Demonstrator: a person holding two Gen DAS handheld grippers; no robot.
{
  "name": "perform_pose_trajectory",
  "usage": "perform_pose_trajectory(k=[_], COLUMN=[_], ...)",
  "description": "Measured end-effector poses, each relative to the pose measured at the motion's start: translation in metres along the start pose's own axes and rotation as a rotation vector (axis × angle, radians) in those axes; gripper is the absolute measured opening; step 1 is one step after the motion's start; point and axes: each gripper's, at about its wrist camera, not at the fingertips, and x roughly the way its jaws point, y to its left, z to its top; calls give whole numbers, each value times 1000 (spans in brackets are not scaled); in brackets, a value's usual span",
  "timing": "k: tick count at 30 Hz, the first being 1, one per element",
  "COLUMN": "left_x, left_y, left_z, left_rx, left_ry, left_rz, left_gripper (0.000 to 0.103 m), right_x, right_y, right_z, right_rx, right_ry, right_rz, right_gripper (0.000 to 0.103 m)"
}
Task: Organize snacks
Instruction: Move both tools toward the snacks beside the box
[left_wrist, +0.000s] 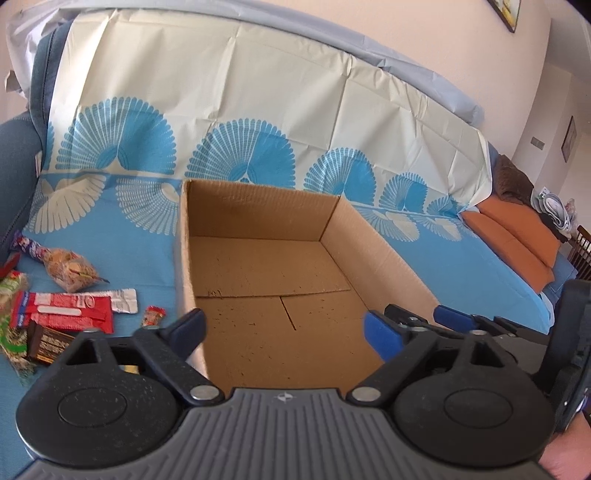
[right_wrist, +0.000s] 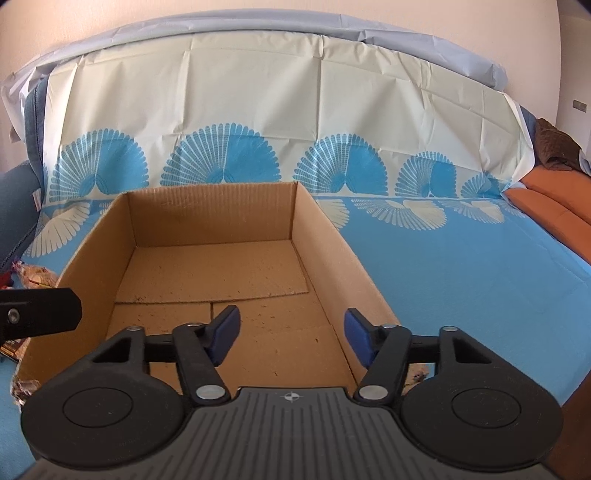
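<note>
An open, empty cardboard box (left_wrist: 266, 266) sits on the blue cloth; it also fills the middle of the right wrist view (right_wrist: 221, 266). My left gripper (left_wrist: 286, 332) is open and empty above the box's near edge. My right gripper (right_wrist: 291, 338) is open and empty over the box's near right part, and shows at the right of the left wrist view (left_wrist: 454, 317). Snacks lie left of the box: a red wafer pack (left_wrist: 62, 308), a clear bag of biscuits (left_wrist: 70, 271), a brown chocolate bar (left_wrist: 46, 345), a small red candy (left_wrist: 153, 316) and green packets (left_wrist: 11, 291).
A cream and blue patterned cloth (left_wrist: 240, 110) covers the sofa seat and back. Orange cushions (left_wrist: 513, 236) lie at the far right. A blue sofa arm (left_wrist: 14, 166) stands at the left. The left gripper's finger (right_wrist: 40, 314) shows at the left of the right wrist view.
</note>
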Motion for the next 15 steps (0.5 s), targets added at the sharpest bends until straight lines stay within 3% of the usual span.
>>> perform_pose_trajectory(k=[2, 5, 7, 11, 15], left_x=[-8, -19, -26, -35, -37], left_y=[5, 12, 21, 53, 117], left_z=[1, 3, 10, 32, 46], left_rx=[22, 45, 51, 58, 36], left_ry=[-9, -5, 10, 38, 24], left_rz=[-23, -76, -131, -194, -132], left_gripper=[58, 29, 24, 24, 24], right_x=[-2, -5, -8, -16, -27], right_y=[5, 17, 26, 51, 83], right_z=[2, 6, 9, 13, 15], right_rx=[9, 20, 36, 56, 45], right_ry=[-14, -31, -41, -48, -68], right_rz=[11, 35, 61, 129, 225], right_gripper=[59, 54, 53, 53, 52])
